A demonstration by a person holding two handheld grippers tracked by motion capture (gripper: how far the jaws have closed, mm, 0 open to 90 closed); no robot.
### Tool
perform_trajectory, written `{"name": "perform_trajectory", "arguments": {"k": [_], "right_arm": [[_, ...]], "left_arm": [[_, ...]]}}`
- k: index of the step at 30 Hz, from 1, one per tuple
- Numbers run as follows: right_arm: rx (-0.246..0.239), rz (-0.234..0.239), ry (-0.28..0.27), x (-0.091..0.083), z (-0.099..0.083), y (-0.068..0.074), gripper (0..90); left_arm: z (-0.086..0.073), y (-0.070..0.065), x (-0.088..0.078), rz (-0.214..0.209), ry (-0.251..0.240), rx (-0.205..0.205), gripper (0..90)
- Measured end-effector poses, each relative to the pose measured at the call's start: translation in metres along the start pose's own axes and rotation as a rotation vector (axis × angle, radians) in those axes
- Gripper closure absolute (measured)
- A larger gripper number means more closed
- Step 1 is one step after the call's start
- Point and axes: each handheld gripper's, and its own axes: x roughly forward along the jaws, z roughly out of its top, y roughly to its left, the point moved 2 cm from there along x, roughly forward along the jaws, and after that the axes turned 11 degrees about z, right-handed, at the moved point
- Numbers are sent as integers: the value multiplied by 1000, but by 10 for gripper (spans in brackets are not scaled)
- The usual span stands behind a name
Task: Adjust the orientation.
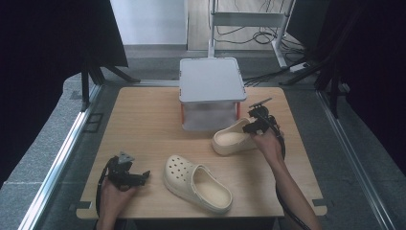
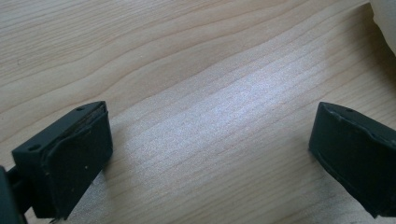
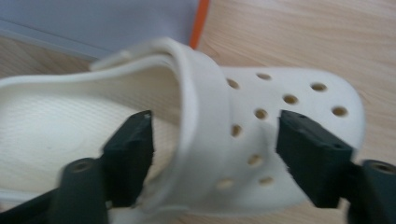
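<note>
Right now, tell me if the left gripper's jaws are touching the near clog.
Apart. In the high view the left gripper stops short of the near clog, bare table between them; its own view shows open jaws over wood.

Each hand-held gripper is black: the left hand-held gripper (image 1: pixel 142 176) carries a grey three-cornered plate on top, the right hand-held gripper (image 1: pixel 252 125) a flat plate too. Black cables trail along bare, sleeveless forearms. Jaw blocks show small screw holes.

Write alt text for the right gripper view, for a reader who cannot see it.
A cream perforated clog lies on a wooden table, the right gripper open, one black jaw inside the shoe's opening, the other over its holed toe. Behind stands a grey box with an orange edge.
</note>
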Motion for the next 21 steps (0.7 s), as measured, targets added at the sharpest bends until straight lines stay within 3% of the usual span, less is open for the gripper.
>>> {"name": "perform_trajectory", "arguments": {"k": [3, 8, 11, 13, 18, 21], "right_arm": [[21, 51, -11, -5, -4, -2, 439], [-15, -1, 19, -18, -4, 0, 641], [-49, -64, 43, -26, -4, -5, 746], [-71, -88, 68, -29, -7, -11, 763], [-128, -52, 53, -43, -15, -22, 778], [-186, -23, 40, -53, -18, -21, 782]], "left_arm": [[0, 0, 0, 0, 0, 0, 0], [0, 0, 0, 0, 0, 0, 0], [0, 0, 0, 0, 0, 0, 0], [0, 0, 0, 0, 0, 0, 0], [1, 0, 0, -1, 0, 2, 0], [1, 0, 0, -1, 0, 4, 0]]}}
